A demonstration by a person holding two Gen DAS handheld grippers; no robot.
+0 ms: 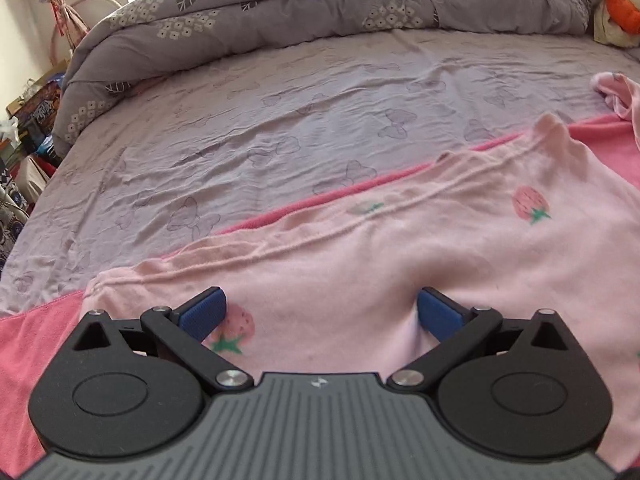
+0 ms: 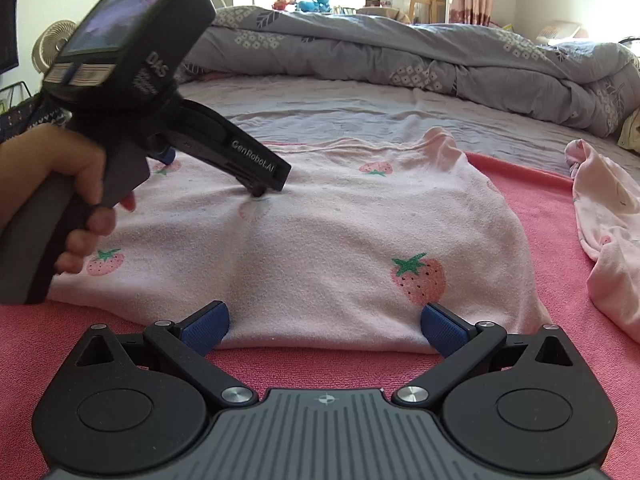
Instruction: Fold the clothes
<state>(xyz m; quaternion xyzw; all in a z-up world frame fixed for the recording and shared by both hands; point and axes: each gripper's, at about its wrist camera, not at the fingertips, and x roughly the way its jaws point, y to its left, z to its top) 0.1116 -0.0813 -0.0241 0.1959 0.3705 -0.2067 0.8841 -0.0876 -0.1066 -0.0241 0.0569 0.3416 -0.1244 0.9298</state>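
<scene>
A pale pink garment with strawberry prints (image 2: pixel 320 240) lies folded flat on a bright pink towel (image 2: pixel 532 208) on the bed. It also fills the left wrist view (image 1: pixel 400 248). My left gripper (image 1: pixel 322 312) is open, its blue pads pressed down on the garment's surface; from the right wrist view it (image 2: pixel 216 172) is held by a hand over the garment's far left part. My right gripper (image 2: pixel 325 324) is open at the garment's near folded edge, its pads either side of the edge, holding nothing.
A second pink garment (image 2: pixel 608 232) lies crumpled on the towel to the right. A grey quilt (image 2: pixel 400 52) is bunched along the far side of the bed. The lilac sheet (image 1: pixel 240 140) lies wrinkled beyond the towel. Boxes and clutter (image 1: pixel 28 128) stand left of the bed.
</scene>
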